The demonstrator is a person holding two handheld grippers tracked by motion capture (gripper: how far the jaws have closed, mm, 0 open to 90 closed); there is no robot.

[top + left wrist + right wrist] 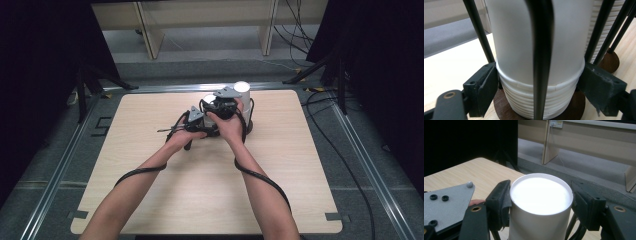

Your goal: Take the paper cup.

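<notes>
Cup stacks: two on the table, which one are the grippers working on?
The near stack, the one in the black-rod holder on the round brown base. Left gripper brackets its lower rims; right gripper brackets its top cup. The other stack stands behind, untouched.
</notes>
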